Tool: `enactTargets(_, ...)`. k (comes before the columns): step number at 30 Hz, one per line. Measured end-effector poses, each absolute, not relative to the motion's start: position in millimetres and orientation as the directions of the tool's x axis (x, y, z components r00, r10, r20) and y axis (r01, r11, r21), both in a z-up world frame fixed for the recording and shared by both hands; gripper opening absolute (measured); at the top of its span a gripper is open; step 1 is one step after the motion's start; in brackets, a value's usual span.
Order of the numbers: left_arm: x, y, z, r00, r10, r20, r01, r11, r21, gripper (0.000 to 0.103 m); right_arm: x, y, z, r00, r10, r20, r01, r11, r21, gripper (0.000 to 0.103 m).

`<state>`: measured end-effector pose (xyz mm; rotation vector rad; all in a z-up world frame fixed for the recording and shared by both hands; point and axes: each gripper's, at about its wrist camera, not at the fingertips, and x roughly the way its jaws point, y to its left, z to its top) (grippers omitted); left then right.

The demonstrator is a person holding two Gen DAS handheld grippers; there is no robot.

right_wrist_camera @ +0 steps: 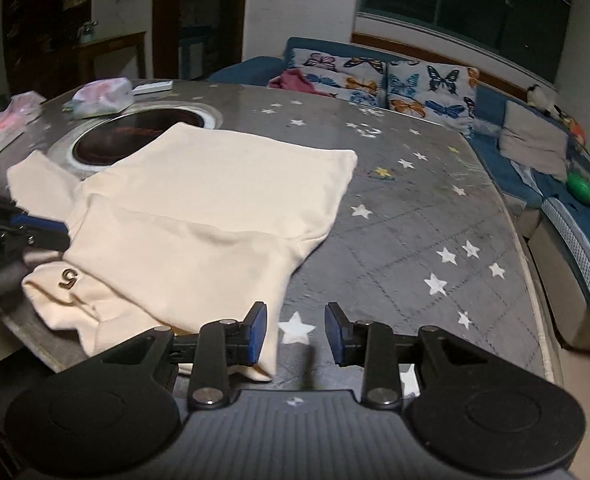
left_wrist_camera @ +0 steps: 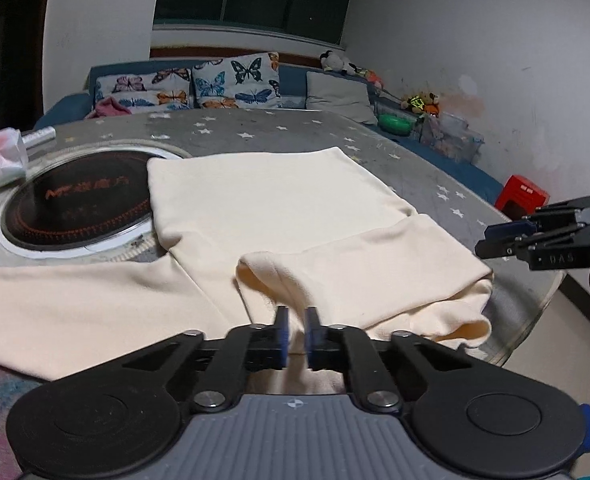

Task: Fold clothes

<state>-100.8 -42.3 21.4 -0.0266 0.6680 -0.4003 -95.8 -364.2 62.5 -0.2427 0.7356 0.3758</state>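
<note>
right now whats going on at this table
A person with a gripper in each hand is folding a cream shirt on the star-patterned table. The left gripper is nearly closed at a raised fold of the shirt, though a grip isn't certain. The right gripper is open at the shirt's right edge, holding nothing.

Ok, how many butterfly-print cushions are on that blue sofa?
2: side by side on the blue sofa beyond the table, left cushion, right cushion. More may be hidden.
</note>
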Motion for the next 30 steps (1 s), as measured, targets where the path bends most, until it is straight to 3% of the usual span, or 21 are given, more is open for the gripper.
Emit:
enactTargets(10, -108.3, -28.0, 38.0, 0.754, -0.317, -0.575, 0.312, 0.943, -0.111, 0.000, -78.2, -355.8, 59.7, 0.700, 0.271, -0.661, -0.401, 0.915, -0.049, 0.033)
enactTargets(13, -104.0, -28.9, 37.7, 0.744, -0.317, -0.589, 0.310, 0.944, -0.115, 0.005, -80.0, -351.5, 58.8, 0.695, 0.277, -0.663, -0.416, 0.908, -0.057, 0.037)
enactTargets(14, -101.8, -30.3, 36.8, 0.742, -0.316, -0.592, 0.309, 0.944, -0.117, 0.013, -80.9, -351.0, 59.3, 0.695, 0.279, -0.663, -0.419, 0.906, -0.058, 0.037)
enactTargets(15, -99.5, -31.7, 35.9, 0.739, -0.315, -0.595, 0.307, 0.944, -0.119, 0.030, -82.2, -350.9, 59.9, 0.694, 0.280, -0.663, -0.422, 0.905, -0.060, 0.038)
enactTargets(17, -94.6, -34.8, 34.2, 0.737, -0.311, -0.601, 0.303, 0.946, -0.119, 0.046, -85.0, -351.5, 61.2, 0.692, 0.284, -0.663, -0.427, 0.902, -0.060, 0.039)
enactTargets(20, -80.8, -39.5, 31.7, 0.742, -0.298, -0.601, 0.290, 0.950, -0.113, 0.050, -92.2, -352.6, 62.3, 0.688, 0.286, -0.667, -0.435, 0.898, -0.063, 0.043)
enactTargets(25, -62.8, -48.1, 23.5, 0.719, -0.318, -0.618, 0.310, 0.943, -0.124, 0.046, -107.2, -354.6, 59.5, 0.674, 0.289, -0.680, -0.446, 0.893, -0.062, 0.045)
enactTargets(29, -61.9, -56.4, 17.4, 0.705, -0.325, -0.631, 0.336, 0.936, -0.106, 0.009, -118.2, -355.6, 56.6, 0.670, 0.284, -0.686, -0.451, 0.890, -0.072, 0.050)
enactTargets(30, -62.6, -57.4, 17.5, 0.705, -0.327, -0.629, 0.340, 0.935, -0.105, 0.006, -119.3, -355.9, 55.9, 0.670, 0.283, -0.686, -0.451, 0.890, -0.073, 0.050)
